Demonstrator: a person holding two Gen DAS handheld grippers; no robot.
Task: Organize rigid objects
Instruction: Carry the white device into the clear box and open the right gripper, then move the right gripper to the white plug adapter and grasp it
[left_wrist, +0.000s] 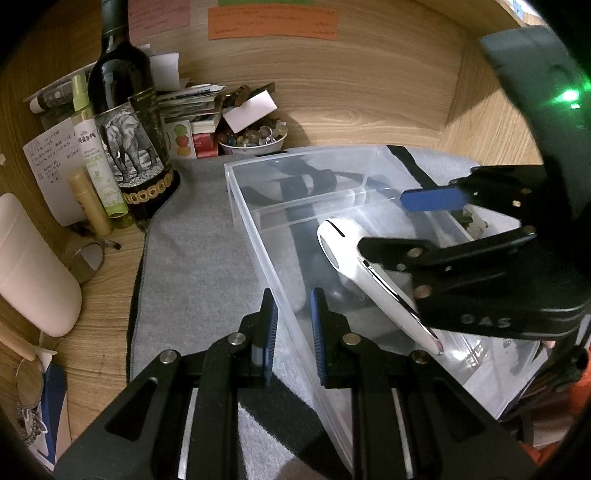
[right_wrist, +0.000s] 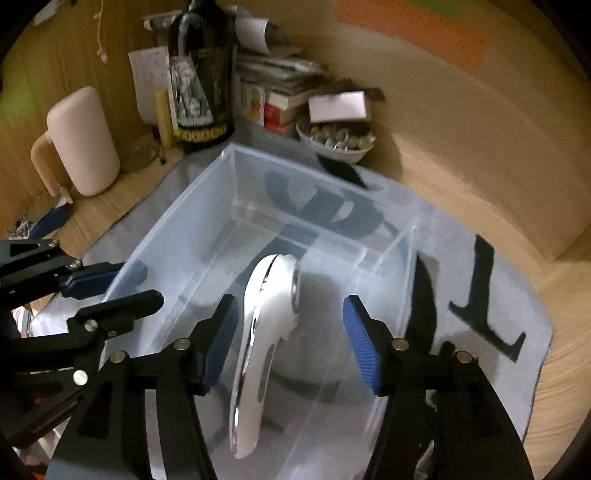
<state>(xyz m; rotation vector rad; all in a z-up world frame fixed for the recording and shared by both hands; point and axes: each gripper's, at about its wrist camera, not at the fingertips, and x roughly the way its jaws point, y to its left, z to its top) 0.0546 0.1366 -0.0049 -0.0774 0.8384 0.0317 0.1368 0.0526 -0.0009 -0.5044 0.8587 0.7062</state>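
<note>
A grey cloth mat (left_wrist: 207, 258) is lying on the light wooden surface (left_wrist: 110, 273), carrying a clear plastic bin (left_wrist: 273, 258); a dark wine bottle (left_wrist: 125, 122) is standing beside the mat.

Device (right_wrist: 258, 332): glossy white, chrome trim
Bin (left_wrist: 258, 236): clear
Mat (left_wrist: 192, 258): grey, black markings
Bottle (left_wrist: 125, 122): dark, elephant label
Counter (left_wrist: 107, 280): wood grain
Notes (left_wrist: 273, 24): orange

I see a wood-grain desk (left_wrist: 110, 291) enclosed by matching wooden walls (left_wrist: 369, 92) under dim, warm light. A grey cloth (left_wrist: 192, 258) covers the desk's middle. On the back wall above it hang 2 paper notes, orange (left_wrist: 271, 23) and pink (left_wrist: 159, 16).
</note>
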